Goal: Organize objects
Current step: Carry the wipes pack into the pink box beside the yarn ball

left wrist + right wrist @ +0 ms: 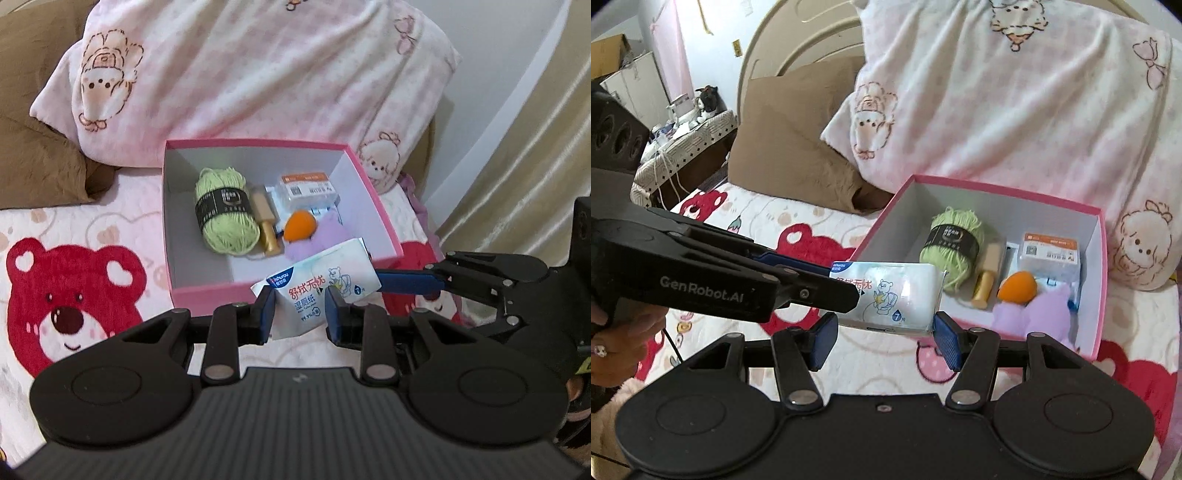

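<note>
A white wet-wipes pack hangs over the near rim of an open pink box. My left gripper is shut on the pack's near end. My right gripper is open, just short of the pack, not touching it. In the left wrist view its blue fingers reach in beside the pack from the right. In the box lie a green yarn ball, a gold tube, an orange sponge, a lilac plush and a white packet.
The box stands on a bedspread with red bears. A pink pillow lies behind it and a brown cushion to the left. A headboard and a cluttered side table lie beyond.
</note>
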The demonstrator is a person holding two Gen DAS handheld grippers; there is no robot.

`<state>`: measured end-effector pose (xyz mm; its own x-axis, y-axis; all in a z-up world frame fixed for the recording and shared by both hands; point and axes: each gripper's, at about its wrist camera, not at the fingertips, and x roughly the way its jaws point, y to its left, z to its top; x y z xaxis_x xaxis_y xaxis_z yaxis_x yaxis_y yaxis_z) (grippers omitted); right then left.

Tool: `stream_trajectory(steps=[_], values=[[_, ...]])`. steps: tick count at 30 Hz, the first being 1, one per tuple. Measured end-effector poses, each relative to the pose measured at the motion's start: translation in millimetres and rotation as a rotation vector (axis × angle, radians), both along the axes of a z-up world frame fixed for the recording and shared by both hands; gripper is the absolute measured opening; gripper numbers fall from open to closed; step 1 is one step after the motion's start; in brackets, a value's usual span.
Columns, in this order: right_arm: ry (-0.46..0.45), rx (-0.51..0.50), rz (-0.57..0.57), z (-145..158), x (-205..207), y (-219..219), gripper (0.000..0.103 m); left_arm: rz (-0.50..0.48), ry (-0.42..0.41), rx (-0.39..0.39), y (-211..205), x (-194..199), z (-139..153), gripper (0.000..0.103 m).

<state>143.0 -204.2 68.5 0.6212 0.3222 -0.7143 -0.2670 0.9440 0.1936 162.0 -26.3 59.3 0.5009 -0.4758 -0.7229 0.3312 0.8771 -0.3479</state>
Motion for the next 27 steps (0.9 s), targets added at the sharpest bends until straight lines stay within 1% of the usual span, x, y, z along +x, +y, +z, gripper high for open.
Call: stream_trajectory(steps=[3, 6, 12, 15, 19, 22, 27], values=[[0.053, 0.033, -0.005, 0.4, 25.1, -9.9, 0.062, 0.016, 0.040, 0.011, -4.0, 26.3, -2.9, 0.027], [0.116, 0.064, -0.015, -9.4, 54.1, -23.2, 0.062, 0.033, 0.090, 0.019, -10.9, 55.5, -13.1, 0.027], [0.246, 0.125, -0.029, -51.7, 103.8, -44.4, 0.062, 0.077, 0.203, 0.048, -24.9, 106.4, -50.7, 0.027], [0.307, 0.173, -0.044, -73.7, 118.9, -54.4, 0.062, 0.089, 0.247, 0.054, -28.6, 120.0, -69.3, 0.027], [0.364, 0.199, -0.056, -94.1, 129.8, -60.9, 0.062, 0.090, 0.286, 0.060, -33.2, 130.7, -87.9, 0.027], [0.404, 0.210, -0.063, -105.0, 135.0, -64.4, 0.062, 0.091, 0.312, 0.061, -35.5, 135.4, -98.6, 0.027], [0.461, 0.196, -0.072, -121.4, 144.1, -66.0, 0.061, 0.093, 0.339, 0.070, -40.9, 141.8, -112.8, 0.027]])
